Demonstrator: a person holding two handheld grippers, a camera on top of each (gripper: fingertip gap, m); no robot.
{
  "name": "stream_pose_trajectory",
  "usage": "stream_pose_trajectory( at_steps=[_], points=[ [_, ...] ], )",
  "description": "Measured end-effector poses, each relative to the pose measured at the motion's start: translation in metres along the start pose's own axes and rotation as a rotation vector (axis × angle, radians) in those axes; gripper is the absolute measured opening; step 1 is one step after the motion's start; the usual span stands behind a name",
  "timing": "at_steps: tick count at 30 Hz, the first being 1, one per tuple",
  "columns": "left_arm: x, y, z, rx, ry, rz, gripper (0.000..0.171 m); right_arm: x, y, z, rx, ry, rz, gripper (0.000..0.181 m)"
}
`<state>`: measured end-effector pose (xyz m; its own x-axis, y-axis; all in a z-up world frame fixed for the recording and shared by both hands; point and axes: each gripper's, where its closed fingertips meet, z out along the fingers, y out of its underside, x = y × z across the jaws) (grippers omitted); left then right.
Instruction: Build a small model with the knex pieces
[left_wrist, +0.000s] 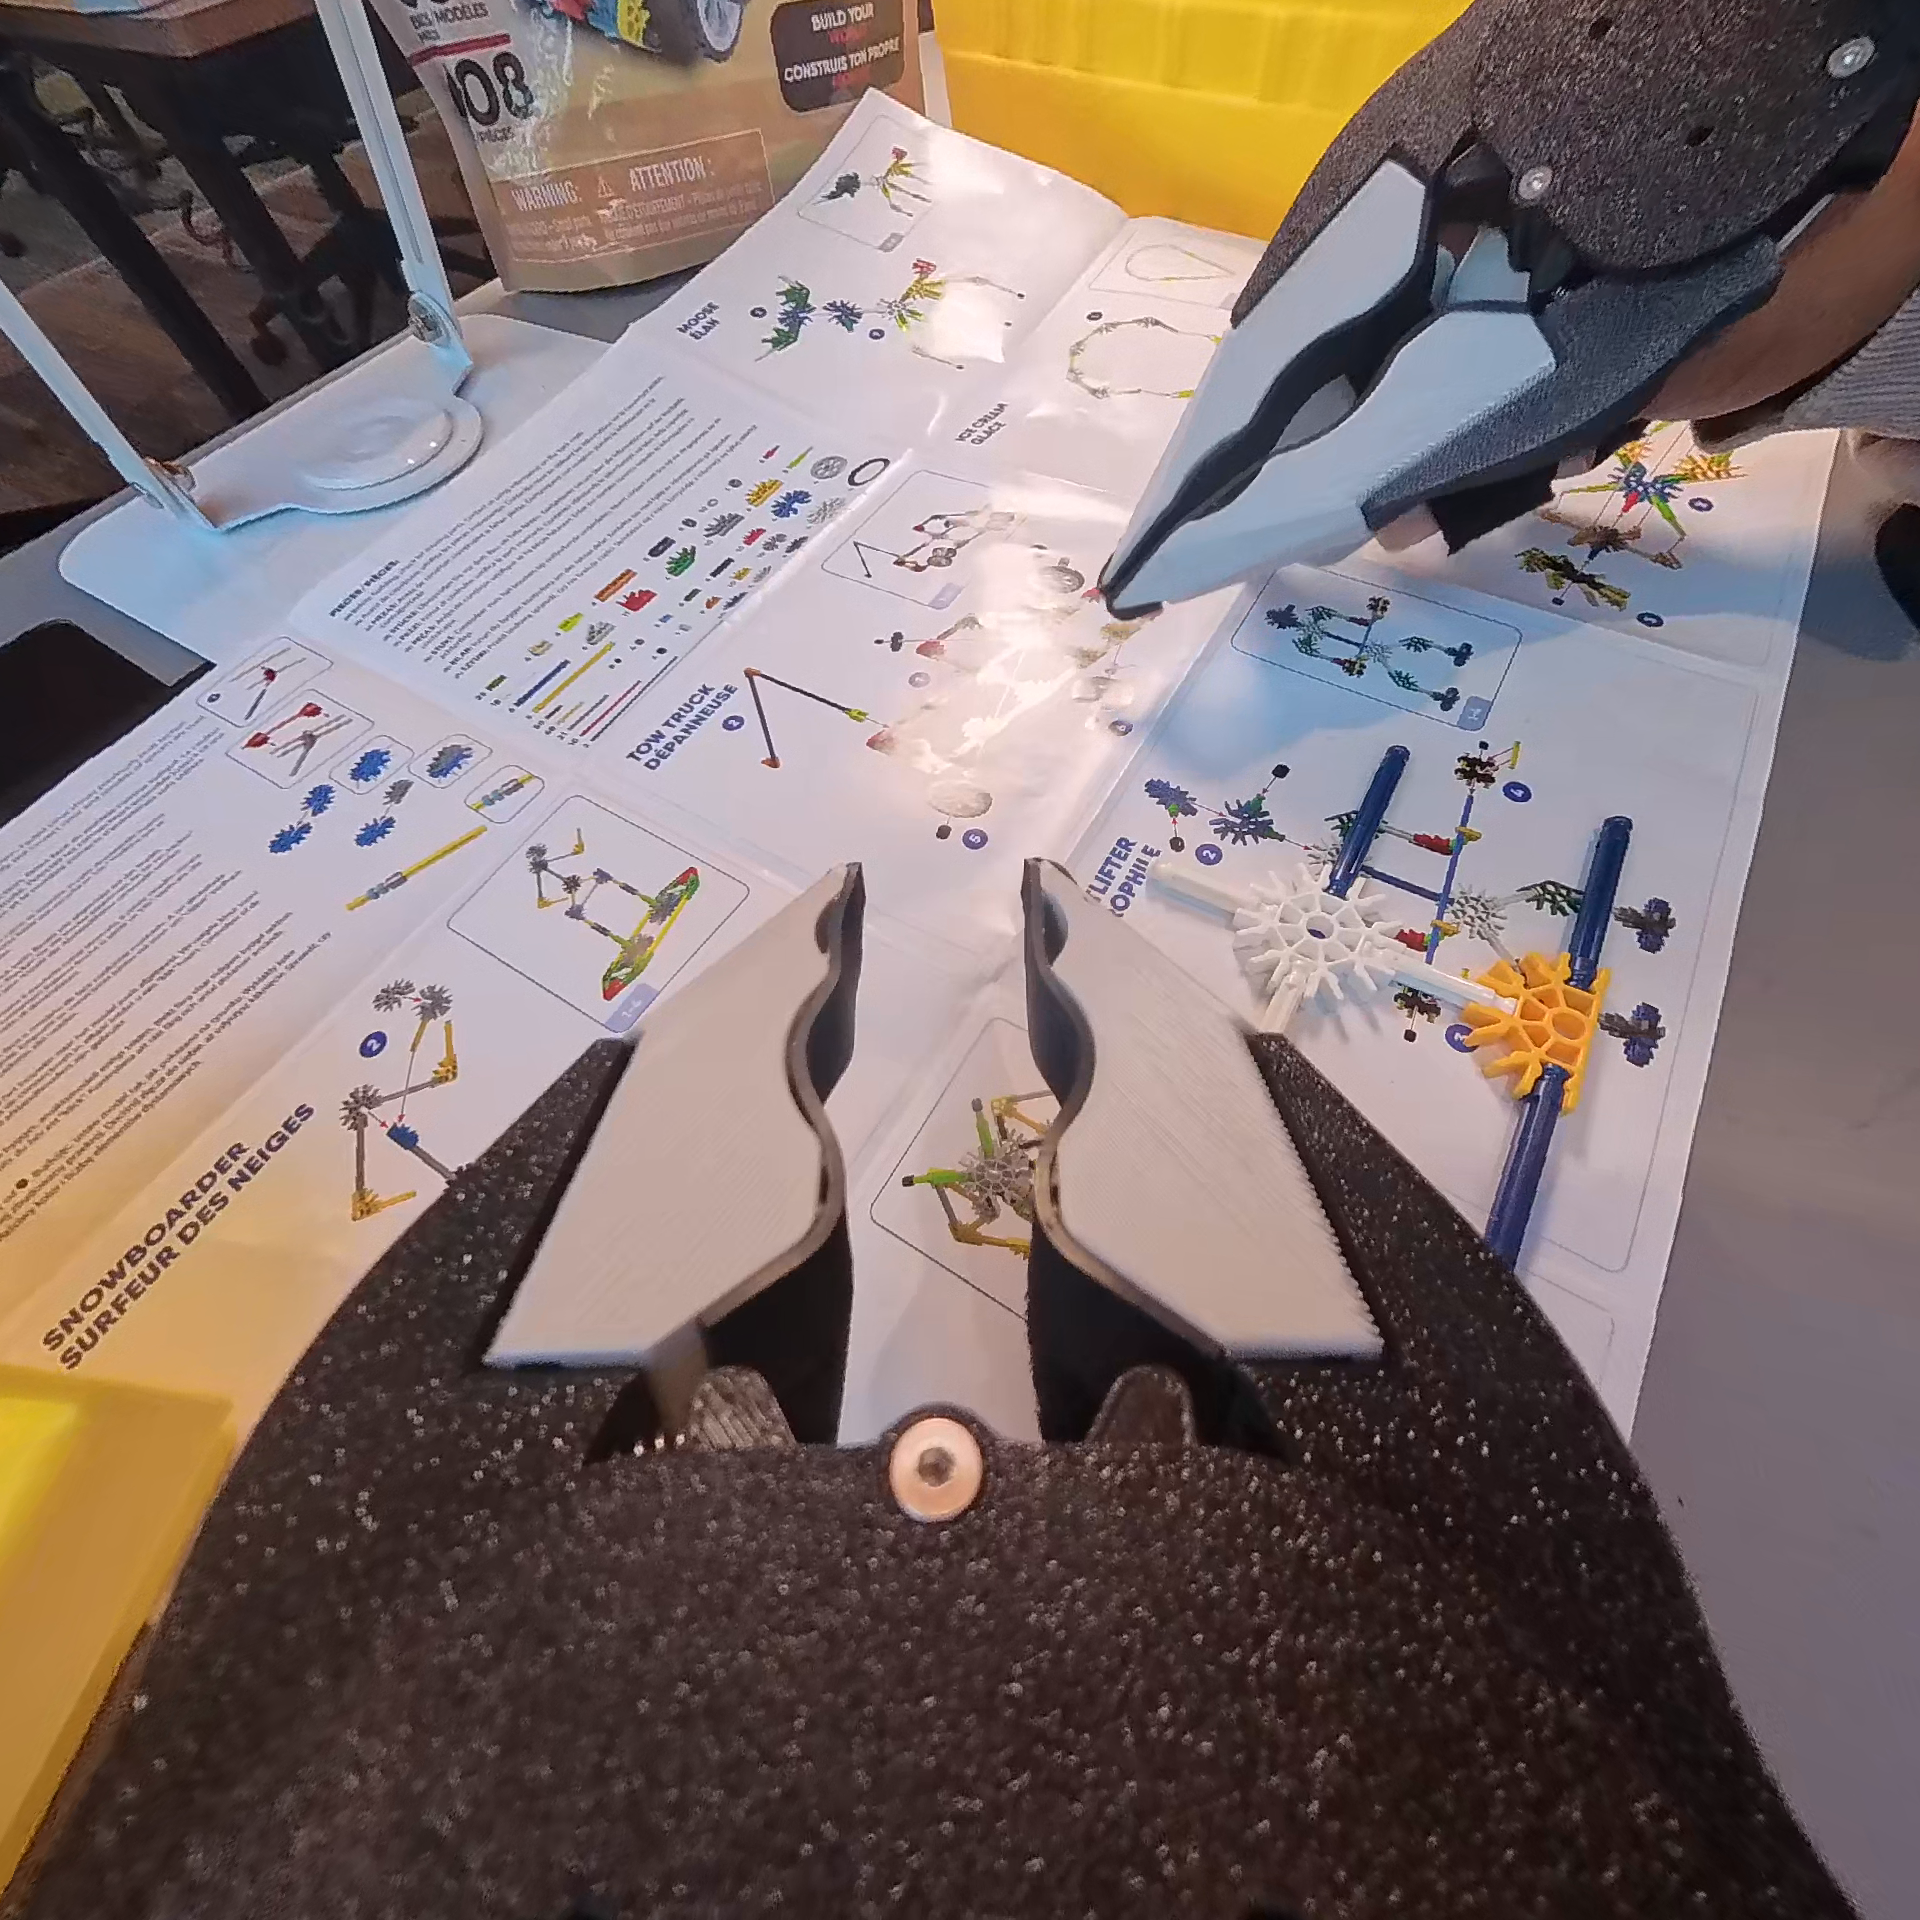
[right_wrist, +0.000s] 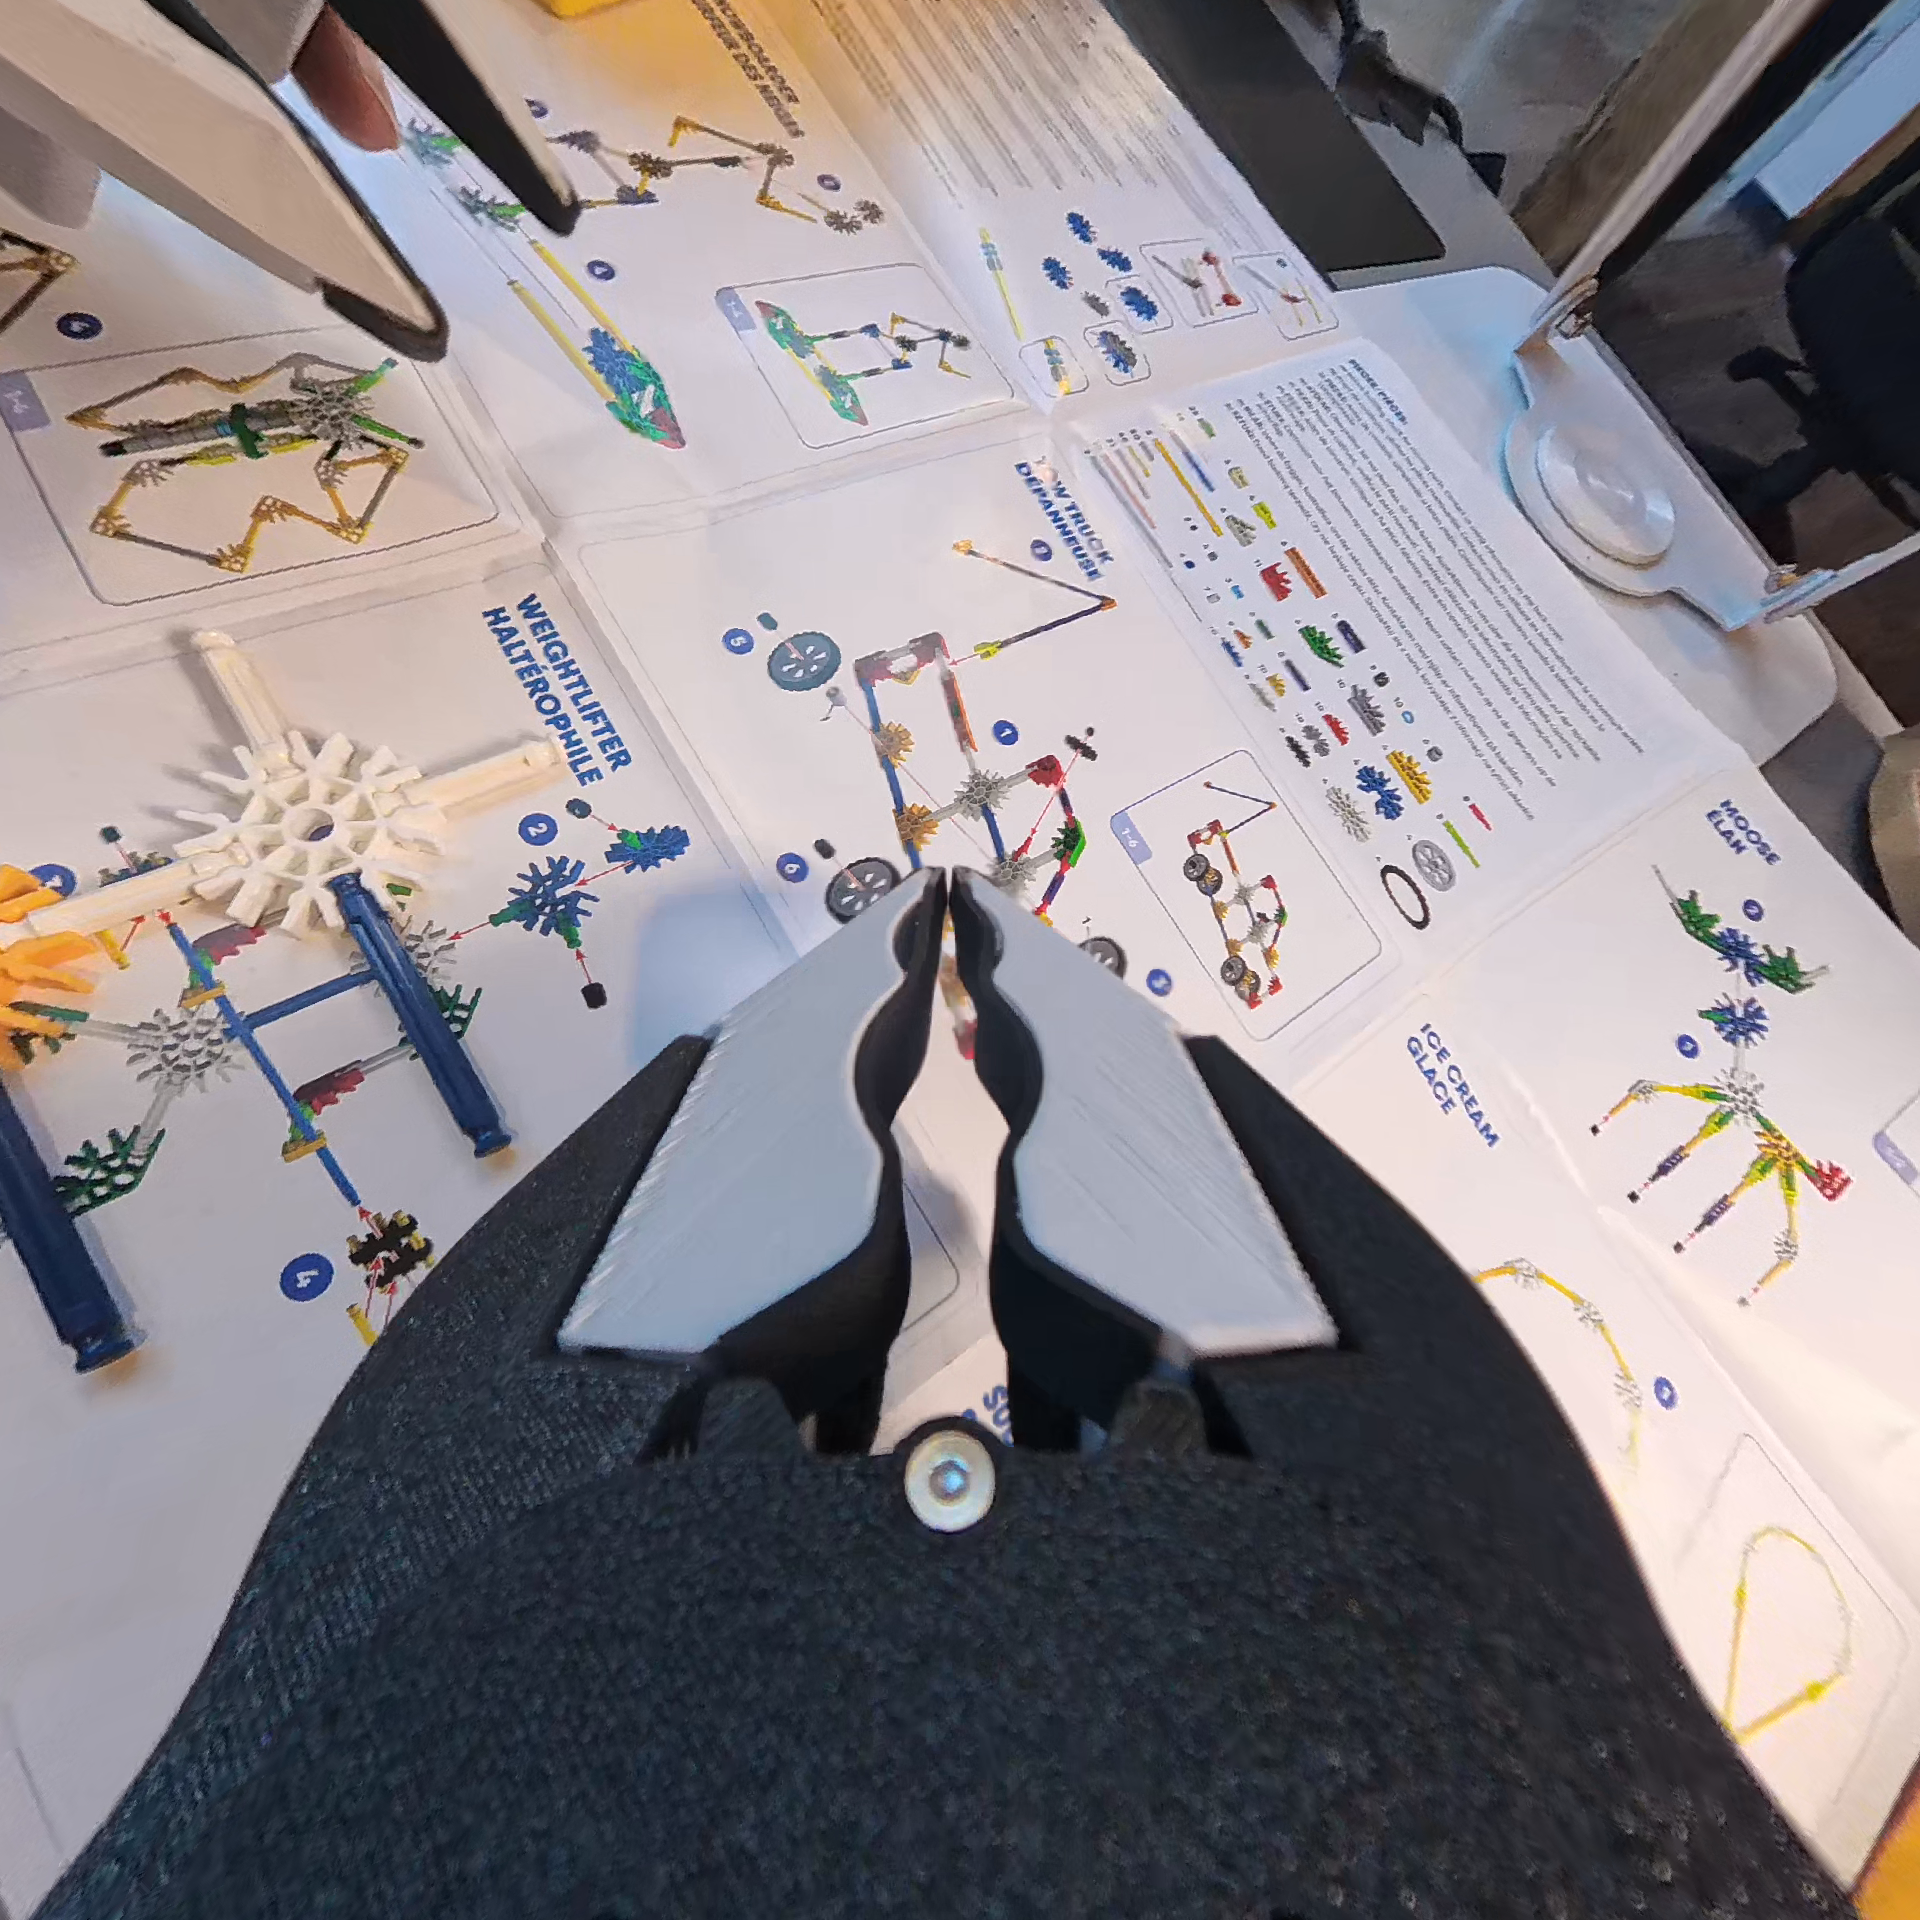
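On the tabletop (left_wrist: 1766, 1195) a big unfolded instruction sheet (left_wrist: 644, 644) lies flat under both my grippers. My left gripper (left_wrist: 943, 883) hangs released and empty above it, near a white snowflake connector (left_wrist: 1314, 935) joined to blue rods (left_wrist: 1371, 821) and a yellow connector (left_wrist: 1538, 1023). My right gripper (right_wrist: 948, 881) is clenched, its tips at the sheet; something small and red may be pinched there, though I cannot tell.

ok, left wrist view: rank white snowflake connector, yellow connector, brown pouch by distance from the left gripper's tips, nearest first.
From the left gripper, open over the instruction sheet:
1. white snowflake connector, just right of the tips.
2. yellow connector, farther right, joined to blue rods.
3. brown pouch, far back, upper left, standing upright.
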<state>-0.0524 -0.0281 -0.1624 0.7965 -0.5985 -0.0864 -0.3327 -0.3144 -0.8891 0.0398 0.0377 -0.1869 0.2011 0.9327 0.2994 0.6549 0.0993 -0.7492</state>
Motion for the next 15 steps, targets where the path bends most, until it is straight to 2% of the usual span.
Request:
stream_pose_trajectory(
  at_steps=[5,7,11,15],
  points=[
    [0.012,-0.017,0.014,-0.022,0.05,-0.092,0.02,0.04,-0.011,-0.013,0.136,0.141,0.176,0.014],
    [0.014,-0.021,0.029,-0.063,0.065,-0.098,0.011,0.055,-0.014,-0.02,0.182,0.194,0.239,0.017],
    [0.015,-0.016,0.064,-0.191,0.087,-0.069,0.001,0.072,-0.018,-0.035,0.229,0.275,0.24,0.017],
    [0.009,-0.003,0.088,-0.287,0.073,-0.047,0.0,0.081,-0.02,-0.044,0.257,0.311,0.257,0.017]
  ],
)
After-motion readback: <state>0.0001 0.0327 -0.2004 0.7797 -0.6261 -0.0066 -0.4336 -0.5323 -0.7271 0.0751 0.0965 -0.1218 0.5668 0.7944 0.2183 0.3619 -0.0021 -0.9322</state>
